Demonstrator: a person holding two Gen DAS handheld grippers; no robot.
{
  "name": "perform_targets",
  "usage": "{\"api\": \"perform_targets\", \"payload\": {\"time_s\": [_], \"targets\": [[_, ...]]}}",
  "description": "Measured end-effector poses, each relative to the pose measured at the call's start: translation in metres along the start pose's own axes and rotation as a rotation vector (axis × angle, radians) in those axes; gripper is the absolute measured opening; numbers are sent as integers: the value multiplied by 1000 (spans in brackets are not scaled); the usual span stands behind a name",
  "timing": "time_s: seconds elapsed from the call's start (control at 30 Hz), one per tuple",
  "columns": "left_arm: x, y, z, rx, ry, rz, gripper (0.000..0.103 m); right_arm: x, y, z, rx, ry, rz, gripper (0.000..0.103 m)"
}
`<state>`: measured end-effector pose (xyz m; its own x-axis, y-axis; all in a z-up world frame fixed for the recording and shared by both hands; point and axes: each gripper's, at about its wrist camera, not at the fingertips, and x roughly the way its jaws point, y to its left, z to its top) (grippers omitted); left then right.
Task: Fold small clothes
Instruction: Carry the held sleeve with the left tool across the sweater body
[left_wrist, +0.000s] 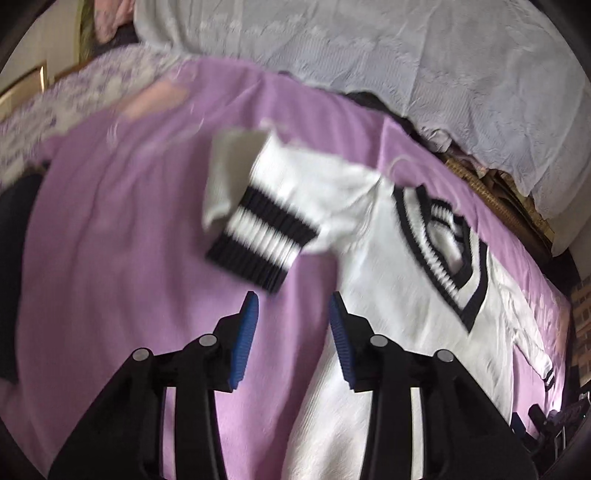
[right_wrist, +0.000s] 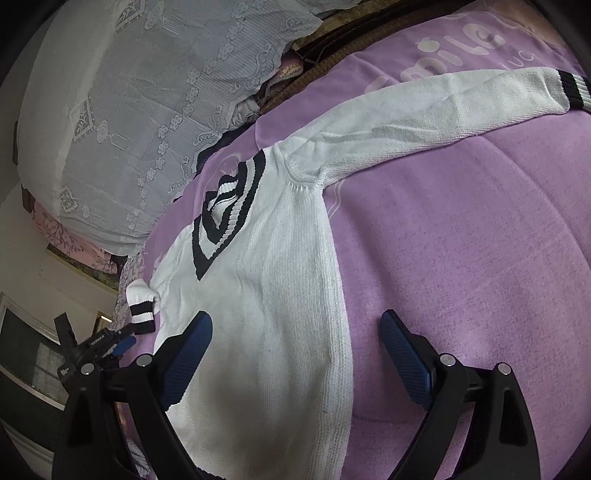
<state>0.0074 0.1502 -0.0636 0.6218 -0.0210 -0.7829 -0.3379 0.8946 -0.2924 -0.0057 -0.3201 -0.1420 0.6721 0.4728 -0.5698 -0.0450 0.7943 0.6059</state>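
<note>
A small white knit sweater (right_wrist: 273, 280) with a black-and-white V-neck collar (right_wrist: 225, 214) lies flat on a purple blanket (right_wrist: 461, 240). Its right sleeve (right_wrist: 424, 107) stretches out to a striped cuff (right_wrist: 574, 90). Its left sleeve is bent, and the striped cuff (left_wrist: 264, 242) lies just beyond my left gripper (left_wrist: 293, 306), which is open and empty above the blanket. My right gripper (right_wrist: 295, 328) is open and empty over the sweater's lower body. The sweater also shows in the left wrist view (left_wrist: 388, 295). The left gripper shows in the right wrist view (right_wrist: 118, 341).
A white lace-covered pile (right_wrist: 140, 110) lies along the far side of the blanket; it also shows in the left wrist view (left_wrist: 406, 55). A woven mat edge (left_wrist: 491, 195) runs between them. A floral cloth (left_wrist: 44, 114) lies at the far left.
</note>
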Motion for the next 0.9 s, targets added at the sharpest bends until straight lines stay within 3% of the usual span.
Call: {"api": "perform_targets", "payload": {"time_s": [0.1, 0.23, 0.27, 0.3, 0.4, 0.57, 0.73, 0.9], "targets": [[25, 16, -3, -114, 25, -54, 38, 3, 2, -1, -20, 0, -16, 93], [51, 32, 10, -267, -18, -129, 38, 5, 2, -1, -30, -2, -22, 93], [52, 34, 13, -287, -28, -135, 35, 5, 2, -1, -32, -2, -22, 93], [51, 34, 15, -296, -37, -126, 25, 6, 2, -1, -35, -2, -24, 93], [45, 34, 19, -258, -44, -95, 14, 6, 3, -1, -39, -2, -25, 93], [15, 28, 29, -149, -112, -30, 11, 5, 2, -1, -31, -1, -19, 93], [-16, -1, 46, 2, -159, -24, 9, 5, 3, -1, -35, 0, -21, 93], [22, -30, 51, 76, -50, -47, 9, 6, 3, -1, -41, 1, -24, 94]]}}
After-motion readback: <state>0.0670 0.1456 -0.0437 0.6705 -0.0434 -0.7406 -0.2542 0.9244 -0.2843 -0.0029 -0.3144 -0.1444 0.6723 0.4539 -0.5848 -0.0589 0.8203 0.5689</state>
